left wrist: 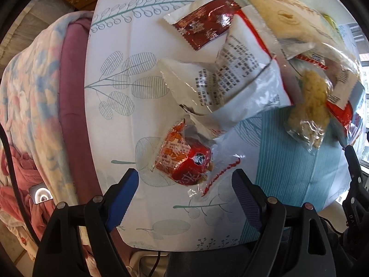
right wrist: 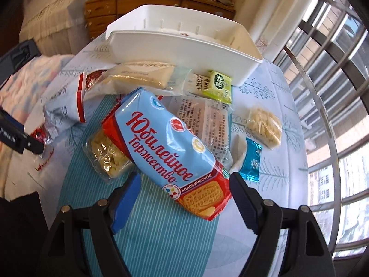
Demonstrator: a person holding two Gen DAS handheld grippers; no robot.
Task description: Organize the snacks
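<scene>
Snack packets lie scattered on a round table with a leaf-print cloth [left wrist: 120, 115]. My left gripper [left wrist: 184, 196] points down and is open, with a small red-orange packet [left wrist: 184, 161] just ahead of its fingertips, untouched. Beyond it lie a white pouch with printed text [left wrist: 221, 80] and a dark red snowflake packet [left wrist: 205, 27]. My right gripper [right wrist: 184, 198] is open over the lower end of a blue and red biscuit pack [right wrist: 166, 147], and its pads are not pressing on the pack. A white plastic basket [right wrist: 180, 39] stands at the far side.
Around the biscuit pack lie a clear bag of crackers [right wrist: 108, 152], a green packet [right wrist: 219, 85], a blue candy wrapper [right wrist: 250, 161] and a clear pack of yellow snack [right wrist: 265, 124]. A blanket-covered bed [left wrist: 34, 92] borders the table's left. Window bars [right wrist: 322, 69] stand on the right.
</scene>
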